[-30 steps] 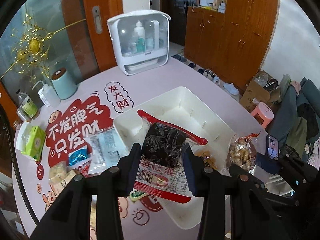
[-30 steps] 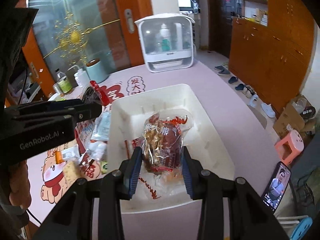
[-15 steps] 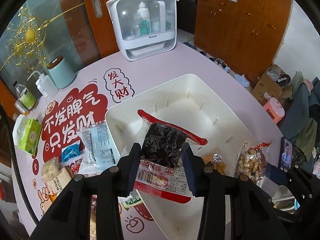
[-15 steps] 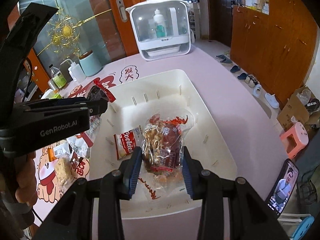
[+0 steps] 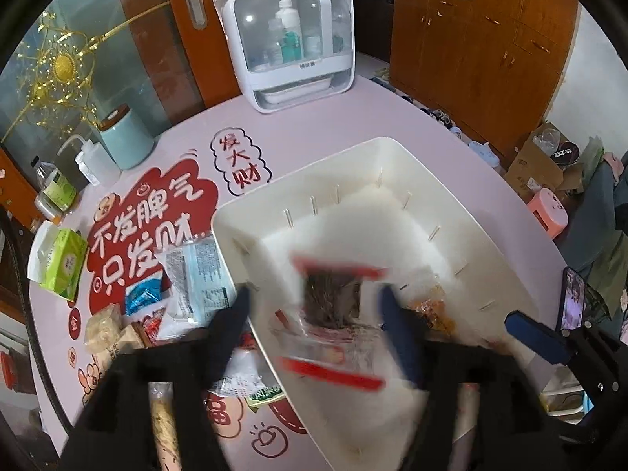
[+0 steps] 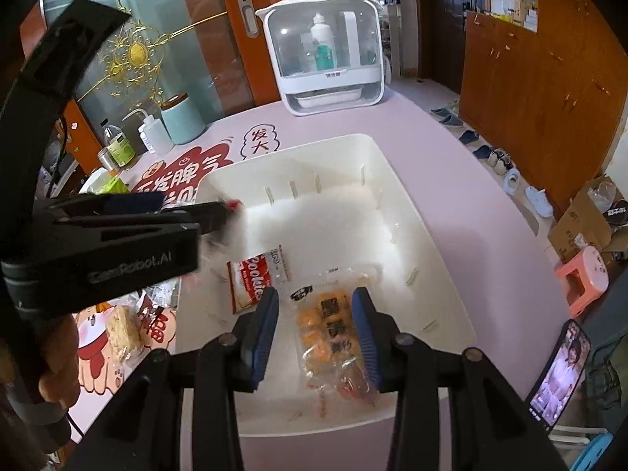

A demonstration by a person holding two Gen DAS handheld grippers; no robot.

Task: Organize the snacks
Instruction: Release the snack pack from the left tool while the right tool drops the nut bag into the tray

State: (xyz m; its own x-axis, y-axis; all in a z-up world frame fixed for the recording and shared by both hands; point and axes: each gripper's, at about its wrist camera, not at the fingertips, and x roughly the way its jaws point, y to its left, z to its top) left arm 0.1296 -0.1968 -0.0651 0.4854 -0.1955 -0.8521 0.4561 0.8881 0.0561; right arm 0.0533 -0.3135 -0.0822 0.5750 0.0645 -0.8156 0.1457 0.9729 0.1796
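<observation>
A white bin point(image 5: 392, 149) point(image 6: 431, 235) stands on the pink table. My left gripper point(image 5: 314, 310) is over the bin's near left side, jaws spread, blurred by motion; a red-edged dark snack bag point(image 5: 333, 314) is blurred between them, apparently loose. My right gripper point(image 6: 316, 310) is open above the bin's near end. Below it lie an orange snack pack point(image 6: 327, 325) and a red nut bag point(image 6: 353, 386). A red cookie pack point(image 6: 251, 280) lies in the bin to the left.
Several loose snack packets point(image 5: 196, 278) lie on the table left of the bin, with a green tissue pack point(image 5: 64, 259). A white cabinet point(image 5: 290, 39), teal canister point(image 5: 125, 137) and bottles stand at the back. A phone point(image 6: 557, 376) lies at the right.
My left gripper has opened and the red-edged dark bag is dropping into the bin. My right gripper has opened and released the nut bag, which now lies in the bin.
</observation>
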